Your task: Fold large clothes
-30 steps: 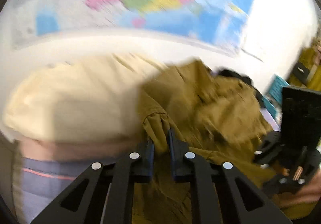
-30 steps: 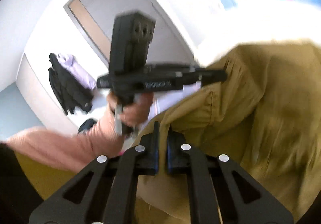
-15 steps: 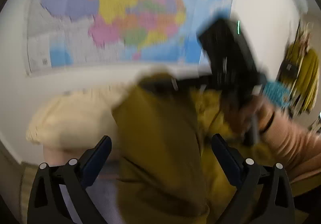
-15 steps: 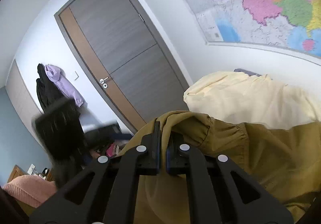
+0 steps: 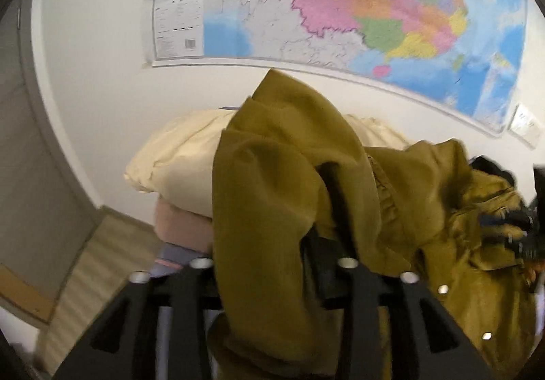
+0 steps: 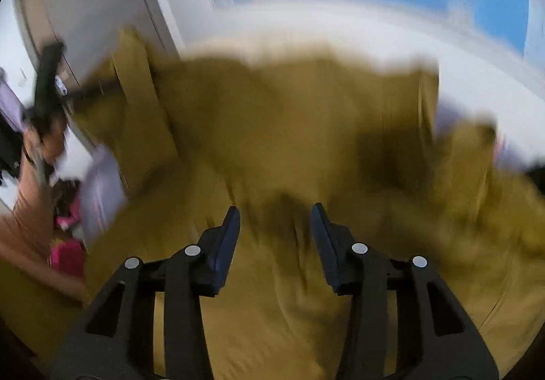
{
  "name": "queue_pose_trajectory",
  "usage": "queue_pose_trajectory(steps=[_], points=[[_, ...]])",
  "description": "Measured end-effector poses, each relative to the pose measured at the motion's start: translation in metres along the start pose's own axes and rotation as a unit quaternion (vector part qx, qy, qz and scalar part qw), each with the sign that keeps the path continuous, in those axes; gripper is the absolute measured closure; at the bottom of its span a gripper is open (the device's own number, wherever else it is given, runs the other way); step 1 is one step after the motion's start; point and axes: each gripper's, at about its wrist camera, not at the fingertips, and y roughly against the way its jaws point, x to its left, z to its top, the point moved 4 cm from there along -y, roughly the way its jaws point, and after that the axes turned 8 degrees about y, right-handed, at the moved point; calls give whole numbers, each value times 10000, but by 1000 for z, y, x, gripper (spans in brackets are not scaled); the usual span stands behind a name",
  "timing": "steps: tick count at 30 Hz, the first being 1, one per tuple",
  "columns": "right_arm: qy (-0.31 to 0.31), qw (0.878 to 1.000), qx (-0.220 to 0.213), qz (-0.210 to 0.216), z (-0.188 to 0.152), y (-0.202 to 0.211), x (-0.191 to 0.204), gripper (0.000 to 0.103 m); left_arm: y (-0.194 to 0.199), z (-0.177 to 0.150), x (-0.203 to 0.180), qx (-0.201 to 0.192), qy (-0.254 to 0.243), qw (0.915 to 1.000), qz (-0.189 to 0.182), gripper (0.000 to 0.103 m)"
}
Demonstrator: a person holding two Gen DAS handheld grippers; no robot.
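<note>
My left gripper [image 5: 272, 237] closing, olive coat [image 5: 293, 182] fold between its jaws, grip unclear, right gripper [image 6: 275, 237] just opened, coat released, wall map [image 5: 340, 5] close ahead.

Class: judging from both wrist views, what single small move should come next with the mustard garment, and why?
Probably close the right gripper on a fresh edge of the mustard garment. Its jaws, just opening, stand apart over the cloth gripping nothing, while fabric is draped over the left gripper, whose jaws have just been closing, on a still-bunched heap.
</note>
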Motion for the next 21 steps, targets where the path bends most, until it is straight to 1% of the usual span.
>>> queue_pose_trajectory(steps=[2, 3, 4, 6, 8, 9, 11, 12, 13, 14, 15, 16, 17, 18, 20, 21], points=[[342, 9969, 656, -263, -28, -27, 11, 63, 2, -3, -6, -41, -89, 9998, -196, 59], [484, 9954, 728, -390, -34, -31, 16, 63, 2, -4, -8, -82, -90, 9995, -294, 57], [561, 9953, 631, -466, -33, -28, 19, 63, 2, -5, -10, -120, -98, 9992, -360, 56], [262, 9993, 193, -182, -23, -11, 20, 65, 3, -5, -11, -135, -113, 9988, -465, 55], [229, 9993, -278, -100, -10, 6, 24, 63, 4, -6, -10, -116, -102, 9985, -516, 55], [276, 9989, -375, -70, -6, 8, 27, 63, 6, -6, -12, -120, -106, 9984, -539, 55], [387, 9983, -434, -6, 4, 3, 35, 63, 7, -6, -11, -94, -37, 9982, -597, 55], [360, 9991, -186, 157, 6, -12, 40, 61, 7, -6, -13, -84, -13, 9979, -635, 55], [301, 9994, -38, 143, 7, -18, 42, 61, 8, -6, -13, -81, 4, 9977, -678, 55], [253, 9997, -11, 9, 10, -24, 43, 58, 10, -7, -13, -87, 5, 9976, -694, 55], [292, 9992, -239, 100, 18, -22, 52, 51, 11, -7, -14, -96, -9, 9974, -712, 55], [339, 9972, -515, 419, 26, -18, 62, 47, 13, -8, -14, -108, -28, 9972, -740, 55], [360, 9946, -697, 679, 33, -17, 70, 39, 15, -9, -15, -119, -50, 9970, -765, 55], [437, 9907, -831, 989, 43, -21, 86, 38, 16, -9, -17, -130, -77, 9968, -787, 55], [574, 9886, -751, 1173, 55, -38, 103, 38, 17, -8, -19, -137, -87, 9964, -833, 55], [582, 9887, -643, 1224, 62, -54, 112, 38, 17, -8, -20, -140, -87, 9962, -851, 55]])
